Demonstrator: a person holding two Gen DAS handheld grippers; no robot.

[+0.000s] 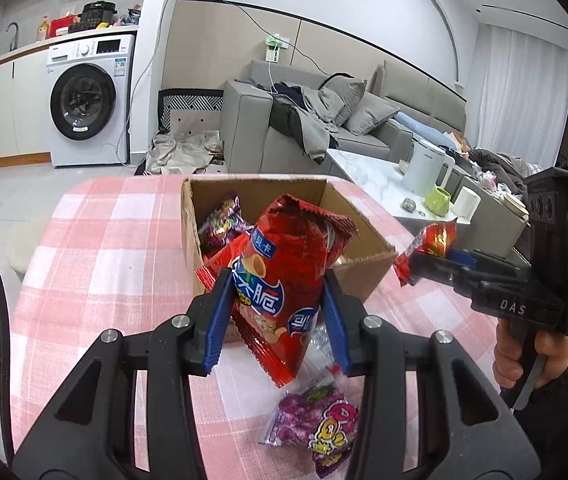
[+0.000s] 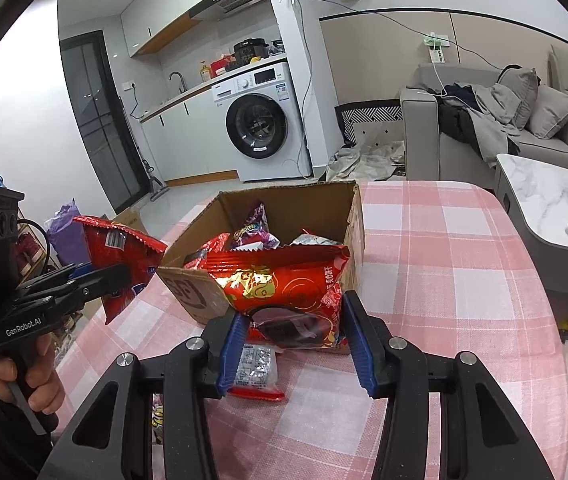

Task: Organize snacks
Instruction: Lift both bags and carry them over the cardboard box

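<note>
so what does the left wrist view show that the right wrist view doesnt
Only the left wrist view: a purple candy bag lying on the cloth near the left tongs, plus a green mug on the marble table.

Only the right wrist view: a small silver packet under the right tongs, and a dark glass door.

Both: the cardboard box, the checked tablecloth, each tongs shut on a red snack bag, and the washing machine.

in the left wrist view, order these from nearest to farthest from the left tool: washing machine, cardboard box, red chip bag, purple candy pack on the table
1. Red chip bag: clamped in the left tool.
2. Purple candy pack: on the table just below the tool.
3. Cardboard box: behind the bag.
4. Washing machine: far across the room, upper left.
</note>
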